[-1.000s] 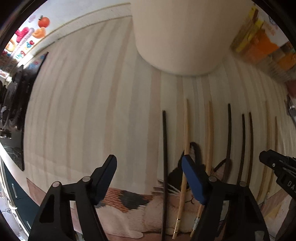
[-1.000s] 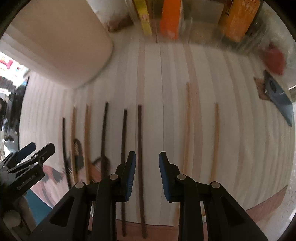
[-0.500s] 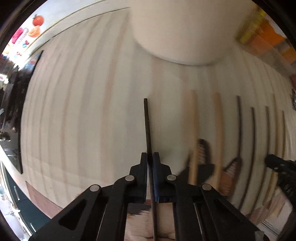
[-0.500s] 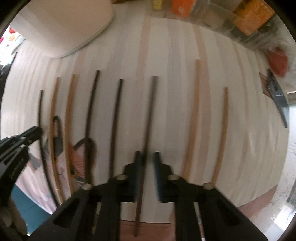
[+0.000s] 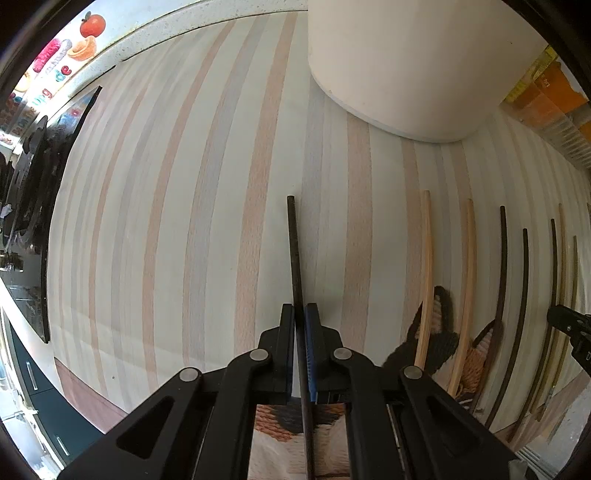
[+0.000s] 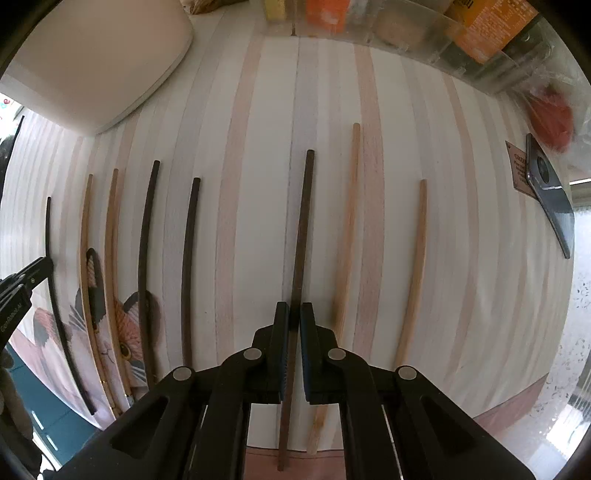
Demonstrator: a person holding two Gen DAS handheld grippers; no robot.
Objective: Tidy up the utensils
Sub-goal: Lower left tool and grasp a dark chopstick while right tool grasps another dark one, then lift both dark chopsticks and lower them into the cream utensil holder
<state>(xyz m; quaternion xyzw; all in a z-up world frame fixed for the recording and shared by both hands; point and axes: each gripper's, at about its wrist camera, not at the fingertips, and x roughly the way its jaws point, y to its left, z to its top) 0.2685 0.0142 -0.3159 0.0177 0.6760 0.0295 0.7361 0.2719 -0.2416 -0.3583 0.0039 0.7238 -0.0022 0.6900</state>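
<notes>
Several chopsticks lie side by side on a striped placemat [image 5: 207, 229]. My left gripper [image 5: 300, 314] is shut on a black chopstick [image 5: 294, 251] that points away from me, held a little above the mat. My right gripper [image 6: 294, 312] is shut on a dark brown chopstick [image 6: 303, 221], also pointing away. Two light wooden chopsticks [image 6: 347, 229] lie right of it, and two dark ones [image 6: 188, 258] and two light ones [image 6: 110, 258] lie left. The same row shows in the left wrist view [image 5: 424, 277].
A big white container [image 5: 406, 66] stands at the back of the mat. Orange and yellow packets in clear bins [image 6: 424, 26] line the far edge. A dark phone [image 6: 550, 199] lies at the right. A cat-print cloth [image 6: 122, 332] lies under the left chopsticks.
Both grippers were open a second ago and have shut, each on a dark chopstick. The left has carried its chopstick leftward away from the row; the right has lifted its one slightly.
</notes>
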